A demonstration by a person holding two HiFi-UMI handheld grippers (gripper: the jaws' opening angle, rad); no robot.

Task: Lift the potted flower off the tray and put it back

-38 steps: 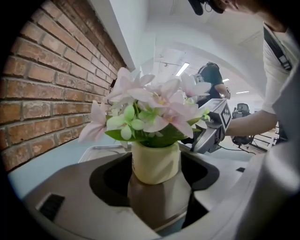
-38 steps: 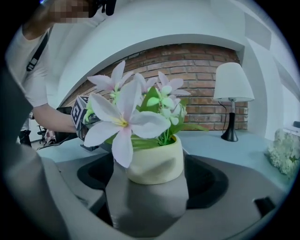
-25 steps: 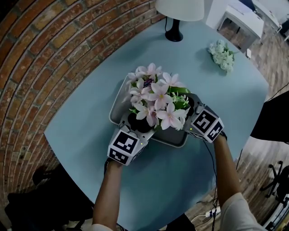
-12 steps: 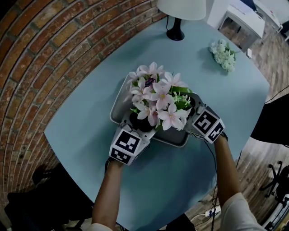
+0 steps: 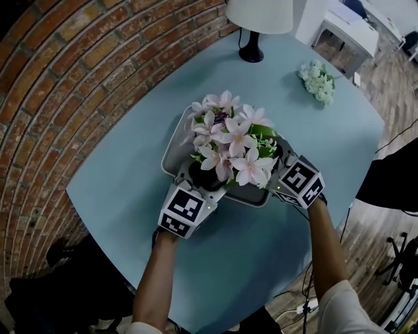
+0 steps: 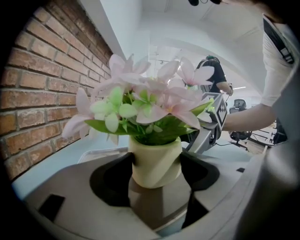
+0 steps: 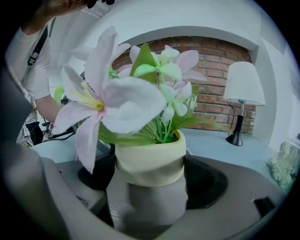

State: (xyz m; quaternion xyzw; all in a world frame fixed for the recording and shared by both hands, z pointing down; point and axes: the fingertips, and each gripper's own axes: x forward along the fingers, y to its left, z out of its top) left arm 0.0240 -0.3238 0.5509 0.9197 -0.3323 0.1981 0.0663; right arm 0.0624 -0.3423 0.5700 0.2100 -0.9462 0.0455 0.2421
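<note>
A pale blue table (image 5: 124, 186) stands by a brick wall (image 5: 59, 78) on the left. At the table's far edge is a white-shaded lamp (image 5: 256, 19), with a white flower bunch (image 5: 319, 81) to its right. Wood floor (image 5: 392, 72) lies right, with a white cabinet (image 5: 349, 29) far and an office chair (image 5: 401, 254) near.

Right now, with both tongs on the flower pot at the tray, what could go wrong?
1. The left tongs and right tongs grip the same pot from opposite sides. If one pulls or lifts unevenly, the pot could tilt or slip.
2. The flowers spread wide and hide much of the tray from above, so the pot might be set down on the rim rather than flat inside.
</note>
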